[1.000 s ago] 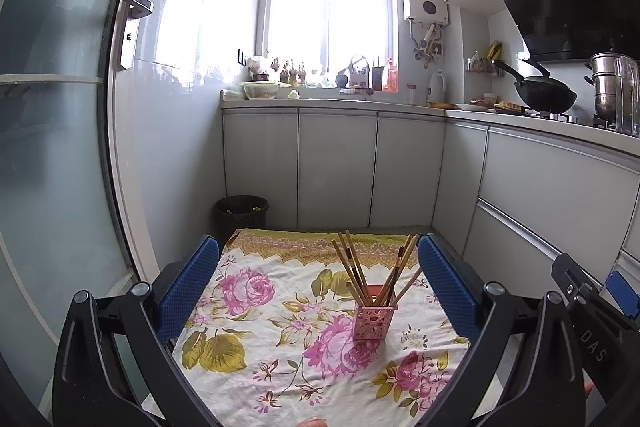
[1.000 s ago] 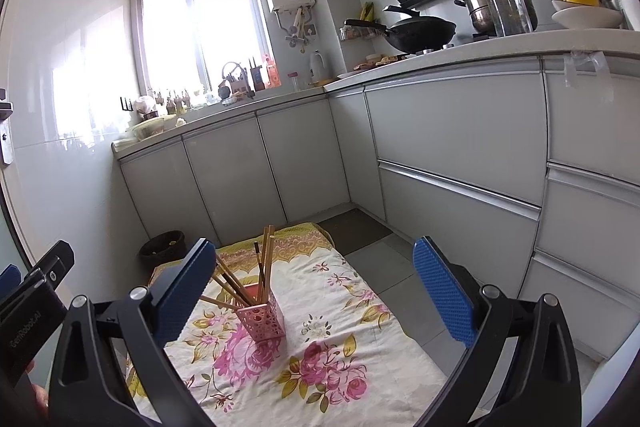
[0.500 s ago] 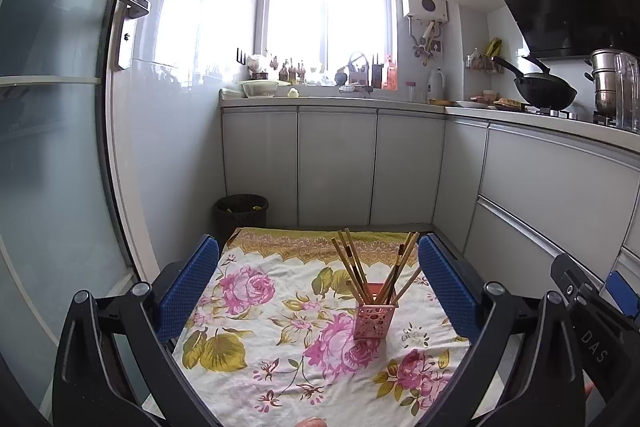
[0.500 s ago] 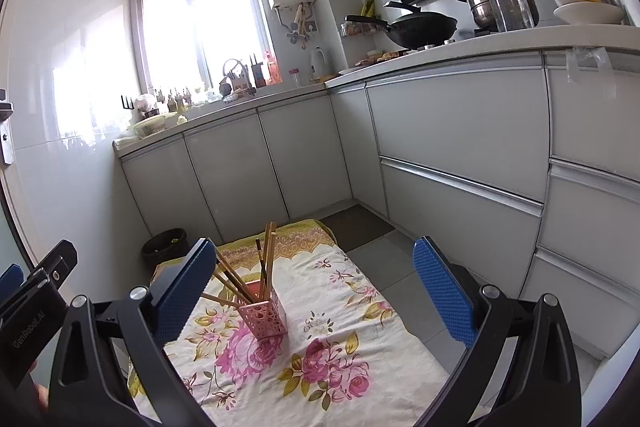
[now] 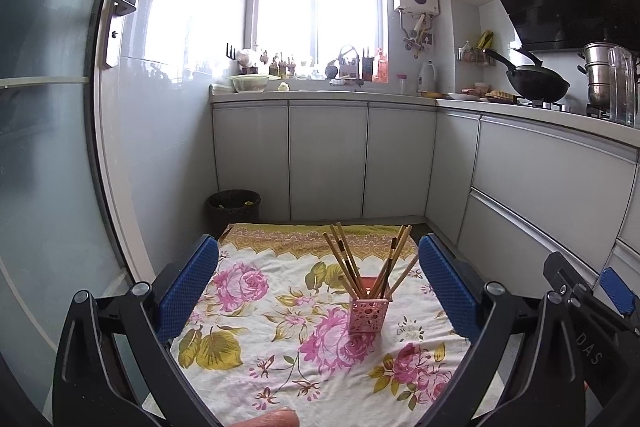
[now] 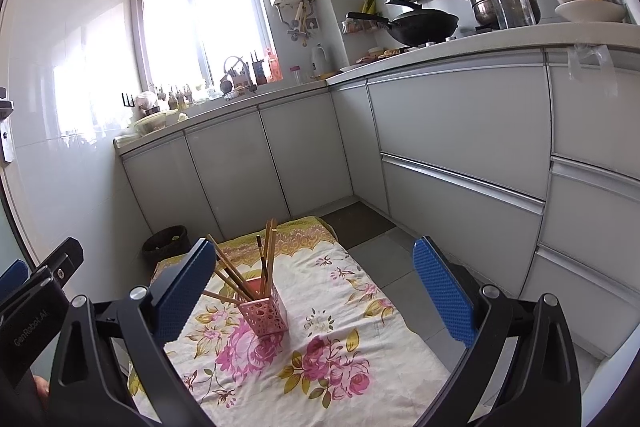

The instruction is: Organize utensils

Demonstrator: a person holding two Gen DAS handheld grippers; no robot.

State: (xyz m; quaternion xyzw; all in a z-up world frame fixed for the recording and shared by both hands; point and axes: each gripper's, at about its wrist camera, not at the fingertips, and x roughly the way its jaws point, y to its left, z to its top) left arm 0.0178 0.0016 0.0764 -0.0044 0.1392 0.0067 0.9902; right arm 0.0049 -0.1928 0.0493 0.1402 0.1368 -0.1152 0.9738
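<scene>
chopsticks (image 5: pixel 366 265), thin brown wooden sticks, already stand fanned in the pink perforated square holder (image 5: pixel 368 315) on the floral cloth (image 5: pixel 256 323), so your sorting looks finished, with none loose on the cloth. your left gripper (image 5: pixel 318 285) and right gripper (image 6: pixel 310 291) hang back with blue pads spread, empty. the cloth covers a low surface in a narrow kitchen with grey cabinets (image 5: pixel 328 163).

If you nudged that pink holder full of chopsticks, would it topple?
Probably. The pink perforated square holder looks narrow and light, and the long wooden chopsticks splay well above its rim. The soft floral cloth beneath may bunch and snag it.
</scene>
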